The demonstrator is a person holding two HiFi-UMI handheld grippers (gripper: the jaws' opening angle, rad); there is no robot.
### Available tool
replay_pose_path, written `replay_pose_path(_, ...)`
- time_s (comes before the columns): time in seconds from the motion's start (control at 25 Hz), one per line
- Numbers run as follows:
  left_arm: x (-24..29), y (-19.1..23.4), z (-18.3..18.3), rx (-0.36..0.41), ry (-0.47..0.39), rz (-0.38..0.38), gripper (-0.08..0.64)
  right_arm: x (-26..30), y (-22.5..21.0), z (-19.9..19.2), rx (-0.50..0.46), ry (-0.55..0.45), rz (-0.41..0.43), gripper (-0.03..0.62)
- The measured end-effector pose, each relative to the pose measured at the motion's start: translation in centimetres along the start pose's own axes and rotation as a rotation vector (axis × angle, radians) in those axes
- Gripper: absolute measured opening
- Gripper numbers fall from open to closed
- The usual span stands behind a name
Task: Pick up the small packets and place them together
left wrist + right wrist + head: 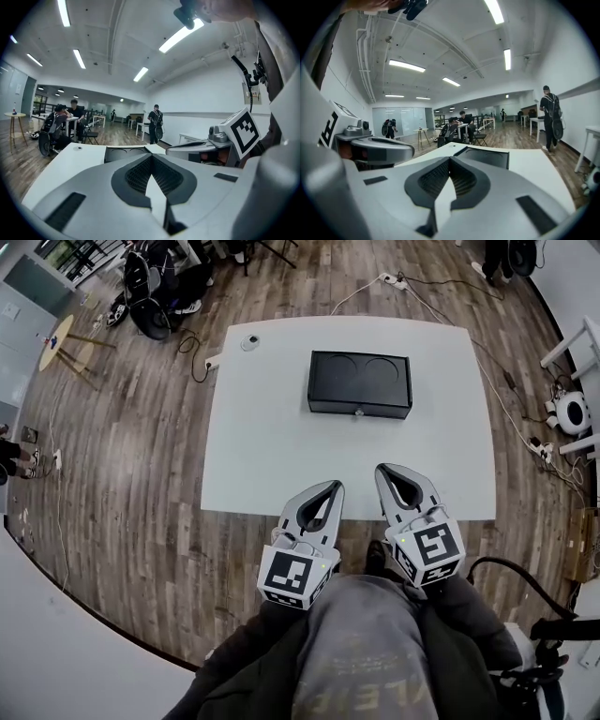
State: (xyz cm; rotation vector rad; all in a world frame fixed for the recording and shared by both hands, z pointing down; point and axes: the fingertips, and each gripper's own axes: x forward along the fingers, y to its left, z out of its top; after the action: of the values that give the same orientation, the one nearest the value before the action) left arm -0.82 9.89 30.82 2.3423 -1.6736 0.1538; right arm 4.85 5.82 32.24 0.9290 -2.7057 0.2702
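Observation:
No small packets show in any view. A black rectangular box [360, 383] with two round recesses in its lid lies on the white table [262, 456] toward the far side; it also appears as the black box [123, 153] and the black box [486, 157] in the gripper views. My left gripper [335, 486] and right gripper [382, 468] hover side by side over the table's near edge, both pointing at the box. Their jaws meet at the tips with nothing between them, as seen on the left gripper [151, 157] and the right gripper [450, 159].
A small round white object [249, 342] sits at the table's far left corner. Cables and a power strip [392, 280] lie on the wooden floor beyond the table. My knees are below the grippers. People and chairs are far off in the room.

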Motion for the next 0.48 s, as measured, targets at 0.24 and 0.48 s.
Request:
replay_pose_path(0.24, 1.8, 3.1, 1.4, 0.025, -0.025, -0.099, -0.003, 3.1, -0.9, 2.2, 0.0, -0.016, -0.11, 0.005)
replay_pose_path(0.48, 2.8, 5.6, 3.0, 0.034, -0.043, -0.162, -0.003, 4.6, -0.7, 3.2, -0.002, -0.011, -0.182, 0.005)
